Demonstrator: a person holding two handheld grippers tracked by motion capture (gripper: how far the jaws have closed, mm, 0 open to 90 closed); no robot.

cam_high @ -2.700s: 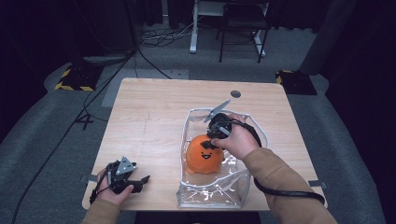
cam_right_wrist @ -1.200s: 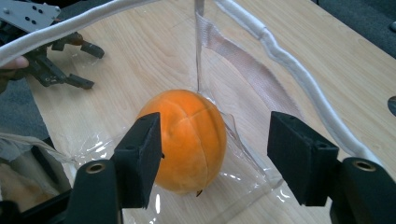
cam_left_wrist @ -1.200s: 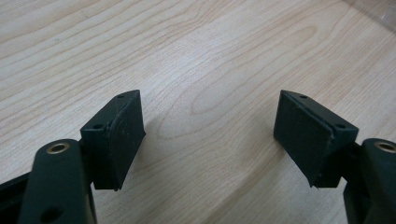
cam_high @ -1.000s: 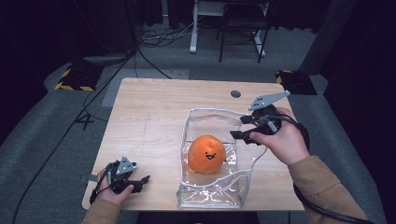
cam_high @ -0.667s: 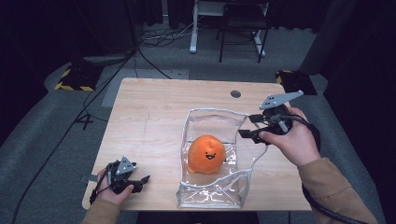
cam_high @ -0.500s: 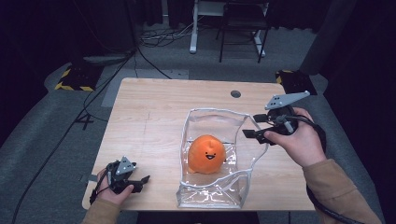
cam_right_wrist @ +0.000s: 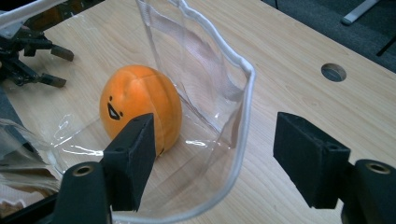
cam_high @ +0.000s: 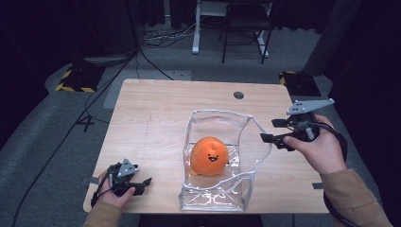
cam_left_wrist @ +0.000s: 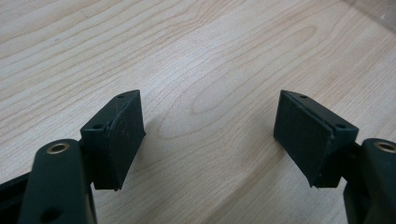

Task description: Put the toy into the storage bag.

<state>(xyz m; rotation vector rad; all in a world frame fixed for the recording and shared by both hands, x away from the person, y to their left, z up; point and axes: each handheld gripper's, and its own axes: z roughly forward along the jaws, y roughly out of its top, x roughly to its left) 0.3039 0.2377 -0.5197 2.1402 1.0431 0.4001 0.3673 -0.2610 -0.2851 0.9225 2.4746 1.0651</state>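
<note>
- Round orange soft toy with a drawn face (cam_high: 209,156) sits inside the clear plastic pouch with white piping (cam_high: 246,124), on the wooden table (cam_high: 156,113).
- Right gripper (cam_high: 273,137): earlier it was down on the toy inside the pouch; now withdrawn to the pouch's right side, jaws just been opening, nothing between them.
- Left gripper (cam_high: 140,181): unmoved near the front-left table edge, jaws spread, empty.
- Judgement: placement looks complete; closing the pouch likely remains.
</note>
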